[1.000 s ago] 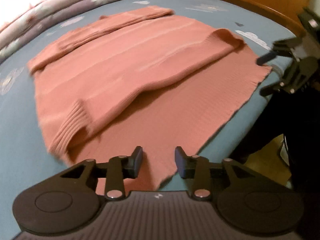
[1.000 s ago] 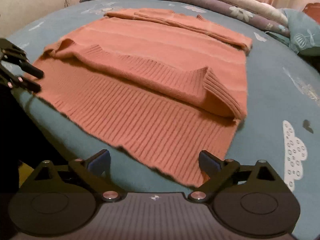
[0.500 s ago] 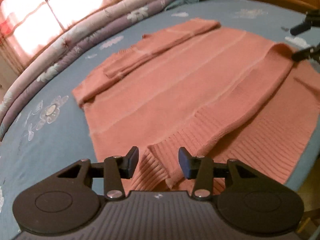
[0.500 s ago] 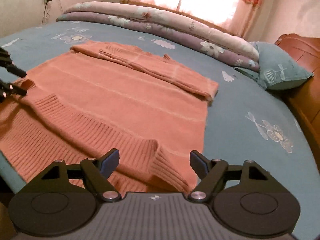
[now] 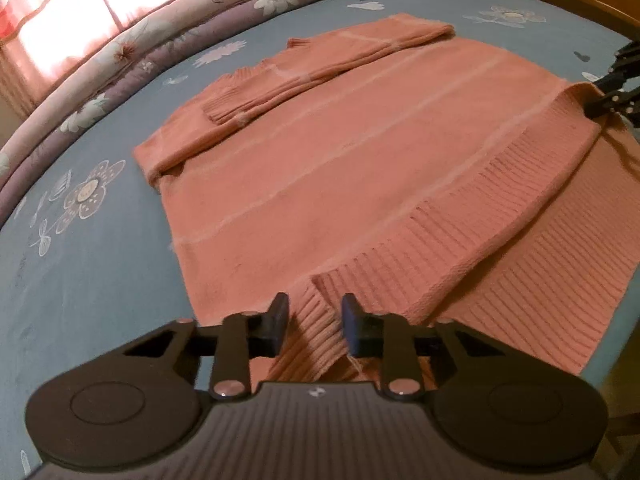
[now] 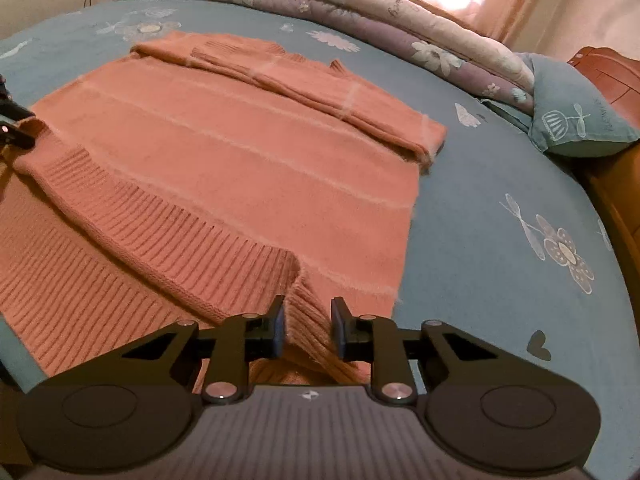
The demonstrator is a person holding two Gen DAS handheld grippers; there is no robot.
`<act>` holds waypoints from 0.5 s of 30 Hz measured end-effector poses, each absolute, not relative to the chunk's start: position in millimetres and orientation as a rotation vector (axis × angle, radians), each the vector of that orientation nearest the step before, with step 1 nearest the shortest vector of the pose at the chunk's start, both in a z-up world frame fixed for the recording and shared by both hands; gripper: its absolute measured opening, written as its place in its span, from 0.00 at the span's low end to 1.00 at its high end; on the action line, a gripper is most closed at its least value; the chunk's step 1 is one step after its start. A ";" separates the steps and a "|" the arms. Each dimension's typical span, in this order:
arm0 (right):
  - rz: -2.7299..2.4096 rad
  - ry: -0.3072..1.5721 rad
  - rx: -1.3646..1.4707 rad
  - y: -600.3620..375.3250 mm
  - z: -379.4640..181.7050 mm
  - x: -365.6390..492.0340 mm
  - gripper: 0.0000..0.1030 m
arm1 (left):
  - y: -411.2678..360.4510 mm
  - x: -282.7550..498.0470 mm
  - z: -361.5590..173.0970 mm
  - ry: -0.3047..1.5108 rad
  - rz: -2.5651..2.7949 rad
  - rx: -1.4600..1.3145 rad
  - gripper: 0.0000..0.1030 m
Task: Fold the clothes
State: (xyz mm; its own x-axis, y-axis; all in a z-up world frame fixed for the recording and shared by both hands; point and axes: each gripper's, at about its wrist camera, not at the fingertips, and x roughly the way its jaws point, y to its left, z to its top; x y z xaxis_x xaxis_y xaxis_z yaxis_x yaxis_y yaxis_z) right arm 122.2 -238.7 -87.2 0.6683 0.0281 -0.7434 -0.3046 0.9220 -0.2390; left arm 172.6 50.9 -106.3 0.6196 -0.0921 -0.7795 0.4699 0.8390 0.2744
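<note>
We look down both grippers at a salmon-pink knitted sweater point(image 5: 360, 168) spread flat on a blue bedsheet point(image 5: 80, 272) printed with pale flowers, its body crossed by thin lighter stripes and its hem and cuffs worked in coarse ribbing. The near ribbed hem is doubled back over the body in a long diagonal fold, and a sleeve point(image 6: 304, 80) lies folded across the far edge. Our left gripper point(image 5: 314, 326) is closing on the near left corner of that turned hem, the ribbed cloth bunched between its dark pads; our right gripper point(image 6: 308, 328) is closing on the near right corner, the rib likewise gathered between its fingers. Whether the pads already pinch firmly we cannot quite make out. Beyond the sweater a rolled floral quilt point(image 6: 400, 28) in mauve and cream runs along the far side, with a blue-green pillow point(image 6: 576, 120) and a wooden bed frame point(image 6: 612, 184) at the right, both cut off by the lens edge.
</note>
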 end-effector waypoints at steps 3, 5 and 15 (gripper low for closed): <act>0.195 0.819 -0.351 -240.7 -83.3 119.2 0.23 | 53.5 170.7 -103.2 0.848 -0.335 0.470 0.12; 0.203 0.816 -0.351 -241.5 -80.2 116.2 0.21 | 54.9 167.6 -99.3 0.845 -0.337 0.465 0.12; 0.270 0.805 -0.358 -253.4 -57.7 91.2 0.16 | 69.3 137.3 -69.9 0.783 -0.359 0.503 0.09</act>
